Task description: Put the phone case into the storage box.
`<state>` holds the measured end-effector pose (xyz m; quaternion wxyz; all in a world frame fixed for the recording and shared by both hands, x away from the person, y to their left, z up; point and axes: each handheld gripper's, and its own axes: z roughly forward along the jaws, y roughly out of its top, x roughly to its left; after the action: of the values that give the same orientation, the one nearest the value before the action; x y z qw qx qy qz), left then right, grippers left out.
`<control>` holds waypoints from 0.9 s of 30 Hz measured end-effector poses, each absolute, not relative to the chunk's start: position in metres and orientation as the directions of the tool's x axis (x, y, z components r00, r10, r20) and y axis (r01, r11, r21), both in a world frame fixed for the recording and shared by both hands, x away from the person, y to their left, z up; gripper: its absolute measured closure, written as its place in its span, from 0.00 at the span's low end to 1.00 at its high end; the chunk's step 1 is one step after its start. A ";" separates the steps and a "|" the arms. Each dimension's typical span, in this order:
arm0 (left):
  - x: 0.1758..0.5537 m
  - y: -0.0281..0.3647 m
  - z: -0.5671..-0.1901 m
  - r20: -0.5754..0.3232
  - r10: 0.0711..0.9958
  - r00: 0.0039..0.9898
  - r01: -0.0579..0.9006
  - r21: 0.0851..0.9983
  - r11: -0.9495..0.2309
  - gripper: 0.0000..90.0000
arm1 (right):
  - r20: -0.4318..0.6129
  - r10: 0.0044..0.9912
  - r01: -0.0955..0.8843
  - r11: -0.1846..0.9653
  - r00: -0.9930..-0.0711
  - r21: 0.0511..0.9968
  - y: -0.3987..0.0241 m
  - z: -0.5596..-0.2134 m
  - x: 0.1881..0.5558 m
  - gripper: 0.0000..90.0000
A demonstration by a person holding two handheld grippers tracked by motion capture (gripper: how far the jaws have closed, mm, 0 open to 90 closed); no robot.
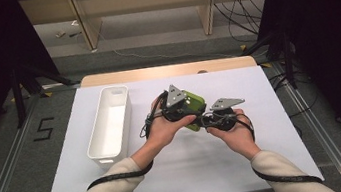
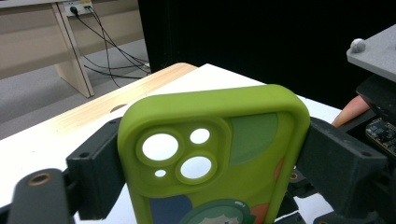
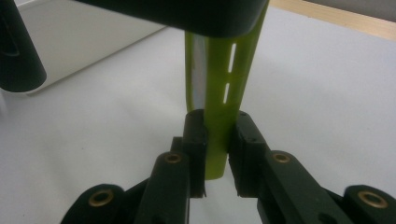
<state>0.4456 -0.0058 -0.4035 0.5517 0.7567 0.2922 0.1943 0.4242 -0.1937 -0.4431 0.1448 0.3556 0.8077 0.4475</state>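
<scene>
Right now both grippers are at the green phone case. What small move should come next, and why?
Probably close the left gripper a little more until its pads press the green phone case. Its jaws stand on either side of the case's width, though firm contact is hard to judge. The right gripper already pinches the case's edge, so it should keep holding until the left grip is sure.

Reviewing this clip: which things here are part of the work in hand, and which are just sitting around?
In hand:
green phone case, held off the table
left gripper, jaws across the case's width
right gripper, pinching the case's edge

Lying about:
white bin, left of the hands
white table
cables on the floor behind
</scene>
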 end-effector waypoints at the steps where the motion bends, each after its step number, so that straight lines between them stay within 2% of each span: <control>1: 0.446 -0.006 -0.404 -0.031 0.656 0.754 0.230 0.948 -0.220 0.17 | 0.081 0.705 0.442 0.346 -0.704 0.828 -0.194 -0.443 0.424 0.87; 13: 0.446 -0.003 -0.402 -0.038 0.648 0.760 0.226 0.952 -0.209 0.18 | 0.083 0.707 0.433 0.331 -0.702 0.839 -0.194 -0.444 0.425 0.84; 20: 0.447 0.000 -0.398 -0.031 0.649 0.760 0.215 0.955 -0.205 0.18 | 0.085 0.708 0.422 0.316 -0.701 0.850 -0.195 -0.445 0.426 0.66; 27: 0.448 0.004 -0.396 -0.027 0.656 0.754 0.209 0.957 -0.201 0.19 | 0.083 0.692 0.402 0.313 -0.717 0.861 -0.197 -0.446 0.425 0.41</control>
<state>0.4479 0.0044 -0.3960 0.5622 0.7491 0.2887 0.1986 0.4248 -0.1967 -0.4465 0.1527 0.3437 0.7956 0.4749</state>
